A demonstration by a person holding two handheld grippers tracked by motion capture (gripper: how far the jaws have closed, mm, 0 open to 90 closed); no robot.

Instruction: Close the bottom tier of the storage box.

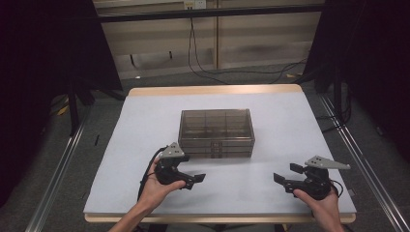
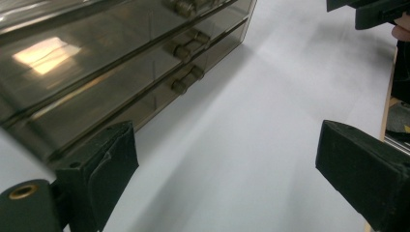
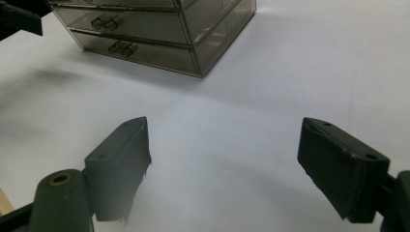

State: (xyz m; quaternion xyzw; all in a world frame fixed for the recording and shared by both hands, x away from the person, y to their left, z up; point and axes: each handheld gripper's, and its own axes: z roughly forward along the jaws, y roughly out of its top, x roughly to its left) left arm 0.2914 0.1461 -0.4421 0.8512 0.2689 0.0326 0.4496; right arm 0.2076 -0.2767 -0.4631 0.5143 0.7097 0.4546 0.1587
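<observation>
The white surface (image 1: 145, 125) carries a smoky, see-through drawer box (image 1: 216, 126) near its middle, its stacked drawers facing the person, each with a small pair of handles (image 2: 186, 79) at the front. The left hand-held gripper (image 1: 197, 180) sits just in front of the box's left front corner, jaws spread wide and holding nothing; in its own view the box front runs close past the left jaw. The right hand-held gripper (image 1: 281, 180) waits well apart from the box, off toward the near right, likewise wide open and empty, pointing across toward the other one. The likely work is pulling a drawer. The risk lies in the small handles: they are short and slick-looking, so a grip set off-centre could slide off. The box also looks light, and pulling a drawer without the other hand-held gripper bracing it could drag the whole box forward. The left jaw, being so near, could knock the corner on its way in
</observation>
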